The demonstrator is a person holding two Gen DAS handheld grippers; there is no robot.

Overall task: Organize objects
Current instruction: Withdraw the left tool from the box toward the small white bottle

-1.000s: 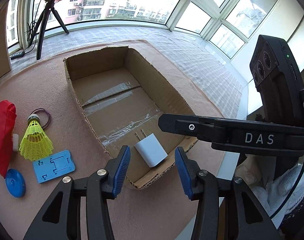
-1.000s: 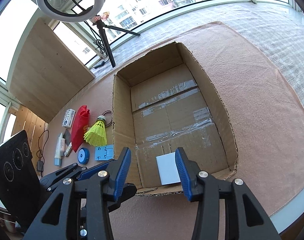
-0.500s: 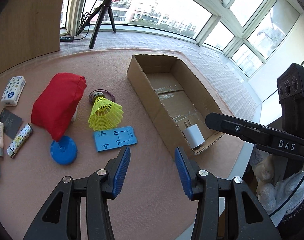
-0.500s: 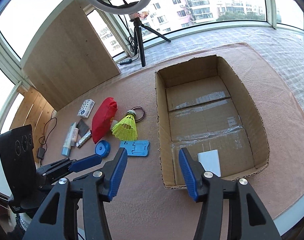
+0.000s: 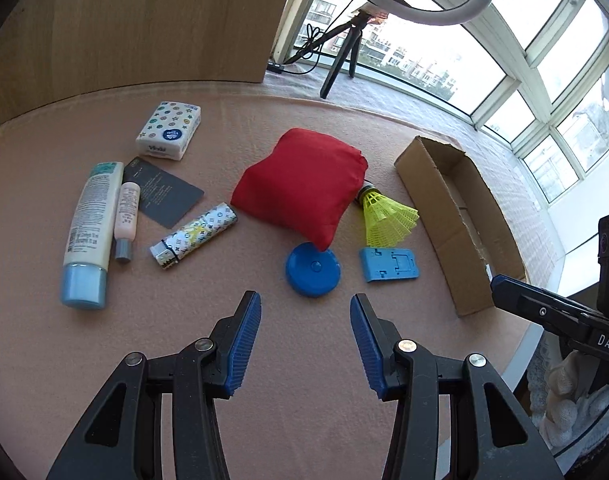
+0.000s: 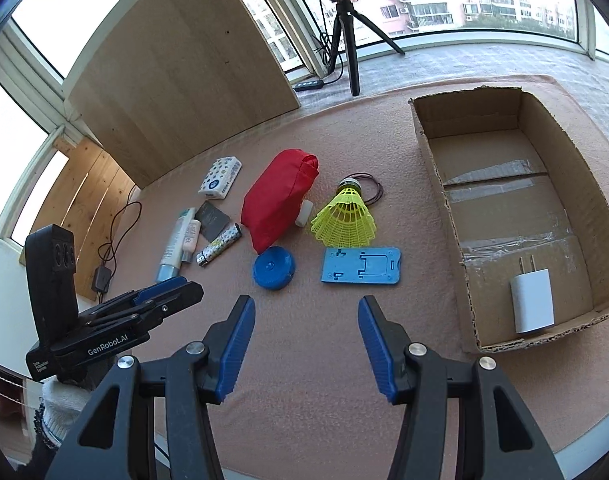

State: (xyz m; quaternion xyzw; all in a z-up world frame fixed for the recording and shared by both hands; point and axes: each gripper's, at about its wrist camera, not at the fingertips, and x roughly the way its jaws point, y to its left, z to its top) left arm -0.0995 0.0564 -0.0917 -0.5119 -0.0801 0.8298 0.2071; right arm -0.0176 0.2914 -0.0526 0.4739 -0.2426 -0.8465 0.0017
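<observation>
Inside cardboard box (image 6: 432, 168), charger (image 6: 532, 306) prongs rearward.

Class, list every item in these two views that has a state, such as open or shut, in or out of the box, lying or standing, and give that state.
left tongs: open, empty
right tongs: open, empty
cardboard box: open-topped
white charger: lying inside the box
yellow shuttlecock: on its side, outside the box
blue phone stand: folded flat on the mat
blue round case: closed, on the mat
lotion tube: capped, lying down
</observation>
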